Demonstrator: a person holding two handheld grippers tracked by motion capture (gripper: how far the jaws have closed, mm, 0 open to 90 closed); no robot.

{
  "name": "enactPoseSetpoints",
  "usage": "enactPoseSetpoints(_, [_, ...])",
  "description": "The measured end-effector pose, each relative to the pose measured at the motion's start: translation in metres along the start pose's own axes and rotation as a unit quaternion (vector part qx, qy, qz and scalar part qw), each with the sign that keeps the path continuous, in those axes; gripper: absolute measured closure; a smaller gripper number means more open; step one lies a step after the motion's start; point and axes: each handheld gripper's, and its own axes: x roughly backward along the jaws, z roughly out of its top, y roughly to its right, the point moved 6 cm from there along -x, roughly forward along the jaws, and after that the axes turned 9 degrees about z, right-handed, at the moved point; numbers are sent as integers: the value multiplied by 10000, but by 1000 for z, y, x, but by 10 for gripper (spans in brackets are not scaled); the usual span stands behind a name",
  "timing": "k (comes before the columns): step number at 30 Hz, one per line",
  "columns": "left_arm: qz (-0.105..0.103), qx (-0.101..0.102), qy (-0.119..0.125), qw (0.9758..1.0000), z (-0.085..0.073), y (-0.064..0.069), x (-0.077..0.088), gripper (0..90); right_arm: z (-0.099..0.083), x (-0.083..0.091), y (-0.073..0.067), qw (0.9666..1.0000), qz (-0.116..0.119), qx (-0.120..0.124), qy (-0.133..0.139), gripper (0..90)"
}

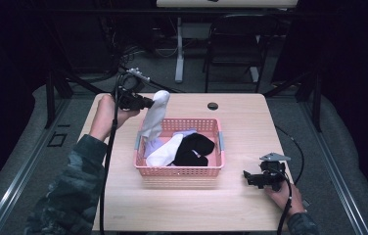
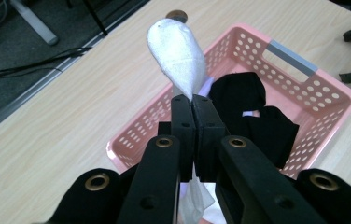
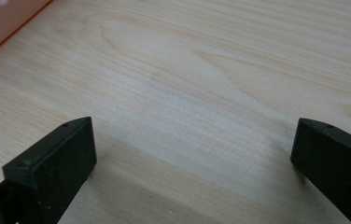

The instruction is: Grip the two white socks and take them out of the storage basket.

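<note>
We see one wooden table, and near its middle stands one pink basket with holed walls and a grey handle at each short end, two handles in all. Behind the table there is one dark chair and one white desk leg. One small dark round hole sits in the tabletop just beyond the basket.

Inside the basket we count one black garment, one white sock lying beside it, and a bit of pale lilac cloth behind them; how many separate pieces make up that pile we cannot tell exactly.

One more white sock hangs in the air over the basket's left end, its lower end reaching down to the basket rim. Our left gripper has it: in the left gripper view the two black jaws are pressed together on the sock, with the toe end sticking up past the jaw tips and the rest trailing below them.

Our right gripper rests low at the table's right front part, well apart from the basket. In the right gripper view its two jaws stand wide apart with nothing but bare wood between them, and one corner of the basket shows at the upper left
</note>
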Motion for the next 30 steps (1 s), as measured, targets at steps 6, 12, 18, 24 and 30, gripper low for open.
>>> enactPoseSetpoints(6, [92,66,93,9999,-1,-11,14,885,0,0,0,10000,2,-1,4,0])
enactPoseSetpoints(12, [227,229,135,9994,-9,-27,27,884,0,0,0,10000,1,1,3,0])
enactPoseSetpoints(18, [340,450,120,9983,-24,-45,36,885,0,0,0,10000,1,2,1,0])
enactPoseSetpoints(24, [438,650,103,9969,-40,-61,43,885,0,0,0,10000,-1,0,-1,0])
enactPoseSetpoints(30, [507,857,15,9950,-59,-77,45,885,0,0,0,10000,0,-1,1,0])
